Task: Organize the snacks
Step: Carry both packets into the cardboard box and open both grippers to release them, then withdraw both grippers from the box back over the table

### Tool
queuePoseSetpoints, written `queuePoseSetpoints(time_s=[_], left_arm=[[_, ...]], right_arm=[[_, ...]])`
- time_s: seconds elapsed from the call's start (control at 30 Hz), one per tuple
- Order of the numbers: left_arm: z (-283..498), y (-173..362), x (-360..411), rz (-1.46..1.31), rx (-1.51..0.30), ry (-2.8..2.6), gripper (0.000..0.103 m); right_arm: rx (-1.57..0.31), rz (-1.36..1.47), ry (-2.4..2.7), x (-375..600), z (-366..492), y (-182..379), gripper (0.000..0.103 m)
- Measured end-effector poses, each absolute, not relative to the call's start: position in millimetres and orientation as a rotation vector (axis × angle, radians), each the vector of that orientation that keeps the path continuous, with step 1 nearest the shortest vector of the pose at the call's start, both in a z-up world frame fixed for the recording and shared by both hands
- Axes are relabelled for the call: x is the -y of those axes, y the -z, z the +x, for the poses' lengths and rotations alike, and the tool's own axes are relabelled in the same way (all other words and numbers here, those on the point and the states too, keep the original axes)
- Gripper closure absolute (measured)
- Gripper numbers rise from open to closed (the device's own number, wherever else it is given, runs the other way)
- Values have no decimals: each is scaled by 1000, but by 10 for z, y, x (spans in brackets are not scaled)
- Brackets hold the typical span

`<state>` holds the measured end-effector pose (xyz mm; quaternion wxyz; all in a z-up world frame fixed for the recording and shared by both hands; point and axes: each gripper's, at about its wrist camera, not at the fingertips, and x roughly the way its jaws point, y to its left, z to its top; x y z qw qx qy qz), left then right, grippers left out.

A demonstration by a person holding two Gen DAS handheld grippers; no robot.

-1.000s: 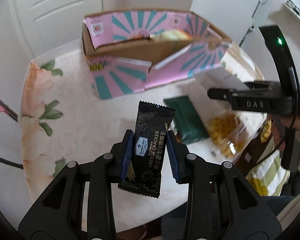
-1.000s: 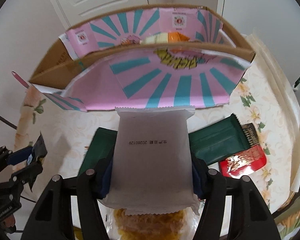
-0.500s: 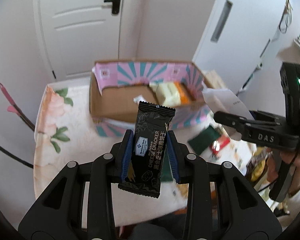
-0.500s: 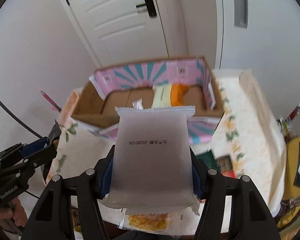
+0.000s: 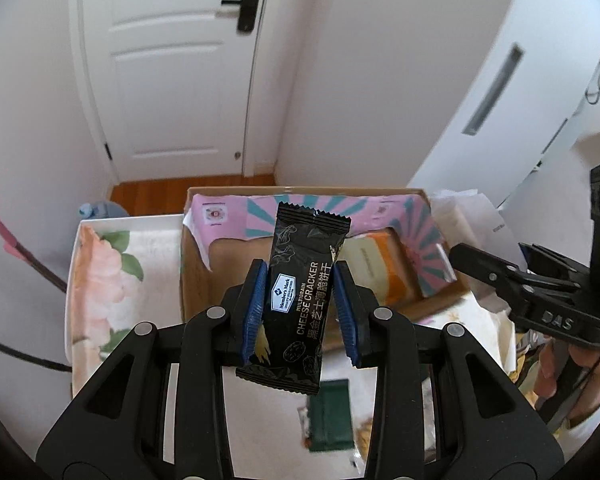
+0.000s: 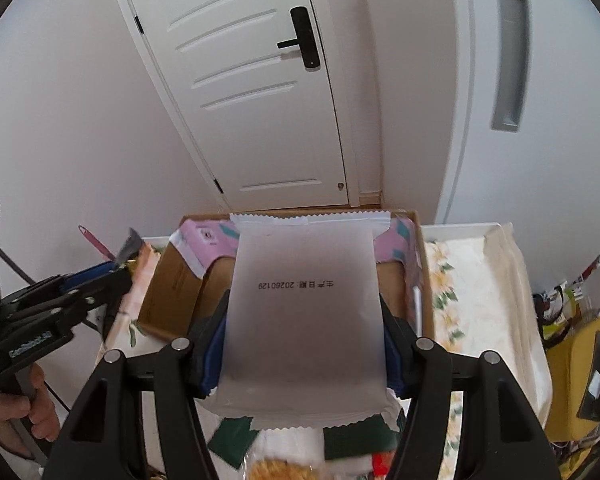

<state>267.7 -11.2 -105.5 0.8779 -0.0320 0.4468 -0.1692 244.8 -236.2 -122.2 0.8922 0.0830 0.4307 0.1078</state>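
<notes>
Above the near side of the flowered table, a black cracker packet is pinched upright by the left gripper, and a white snack pouch is clamped across its width by the right gripper. Beyond both, an open pink-and-teal cardboard box is seen with yellow and orange packets inside. Green packets are left on the table nearby.

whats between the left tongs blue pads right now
A black cheese cracker packet, standing upright and clamped between the left tongs, as the left wrist view shows. Behind it sits the open pink box.
</notes>
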Motion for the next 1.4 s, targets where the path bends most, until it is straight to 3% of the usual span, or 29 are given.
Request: queuePoseSetpoints(time_s=[0.33, 0.4, 0.47, 0.5, 1.07, 1.13, 1.17, 1.2, 1.23, 1.4], left_arm=[[3299, 1634, 184, -37, -1075, 365, 72], [3350, 1698, 183, -34, -1083, 378, 57], [3371, 1725, 150, -17, -1077, 360, 4], [3352, 1704, 123, -9, -1055, 344, 0], [2967, 1335, -156, 92, -929, 314, 0], [2946, 1324, -174, 102, -924, 312, 0], [2933, 1320, -184, 105, -922, 311, 0], [2922, 1313, -200, 109, -917, 308, 0], [2905, 1299, -216, 111, -911, 305, 0], [2798, 1216, -268, 95, -883, 304, 0]], right_arm=[[-979, 240, -238, 2170, 2989, 1523, 45], [-996, 258, -234, 2171, 3052, 1579, 45], [-1012, 276, -232, 2173, 3087, 1636, 45], [-1019, 280, -230, 2164, 3110, 1663, 45], [-1214, 294, -290, 1756, 3444, 2246, 44], [-1210, 301, -288, 1725, 3455, 2272, 40], [-1189, 316, -287, 1729, 3447, 2257, 30], [-1165, 332, -292, 1735, 3432, 2225, 14], [-1132, 347, -295, 1757, 3414, 2179, 7], [-1002, 300, -265, 1884, 3243, 1840, 3]])
